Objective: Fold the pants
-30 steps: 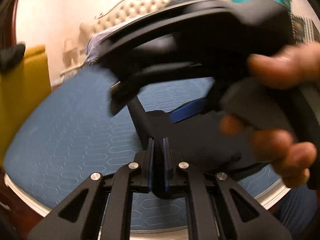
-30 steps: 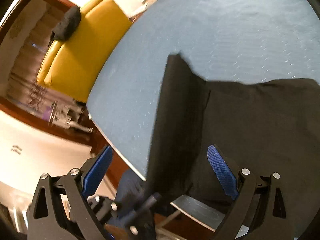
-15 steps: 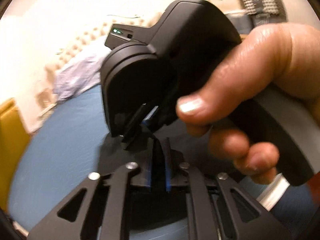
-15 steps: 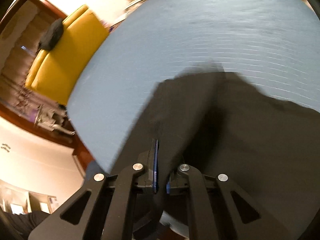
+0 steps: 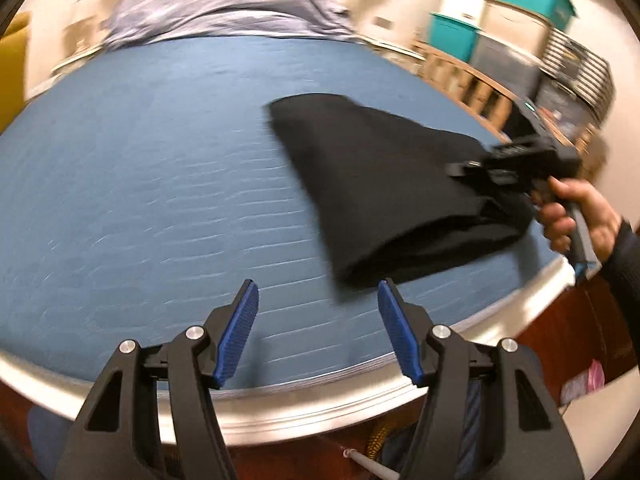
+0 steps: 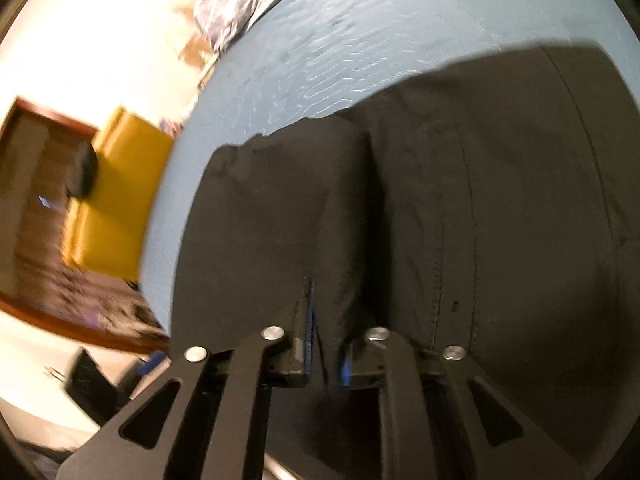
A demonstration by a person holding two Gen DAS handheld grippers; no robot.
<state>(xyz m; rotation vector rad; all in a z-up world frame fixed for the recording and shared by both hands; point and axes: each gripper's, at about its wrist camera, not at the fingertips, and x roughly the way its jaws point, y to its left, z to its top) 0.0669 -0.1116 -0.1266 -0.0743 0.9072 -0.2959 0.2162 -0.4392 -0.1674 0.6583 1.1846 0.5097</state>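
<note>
1. My left gripper [image 5: 318, 308], a black two-finger tool with blue ribbed pads [image 5: 236, 332], stands wide apart with nothing between its fingers; it hangs over the near edge of the blue quilted mattress [image 5: 160, 168], close to the near fold of the cloth but not touching it.

2. The black fabric pants [image 5: 384, 184] lie folded on the right part of that mattress, near its pale piped rim [image 5: 320, 404]; the far end lies flat and narrow, the near end bulges into a thick rounded fold.

3. From the left wrist view I see my right gripper [image 5: 472, 170] at the right end of the bundle, black, held by a hand [image 5: 576, 212] in a dark sleeve [image 5: 624, 256]; its fingertips are buried in the dark cloth.

4. From the right wrist view the right gripper [image 6: 326, 360] is drawn narrow and pinches a ridge of the pants [image 6: 440, 220] between its blue pads [image 6: 308, 344]; stitched seams run down the cloth to the right of the pinch.

5. The mattress [image 6: 360, 40] shows beyond the garment in that view; a yellow upholstered armchair [image 6: 116, 196] stands off its left side with a dark object on it, too blurred to tell.

6. At the head of the bed I see a rumpled pale lilac sheet [image 5: 224, 8]; stacked storage bins with teal lids [image 5: 500, 8] stand to the right of the bed; both views are smeared by motion.
</note>
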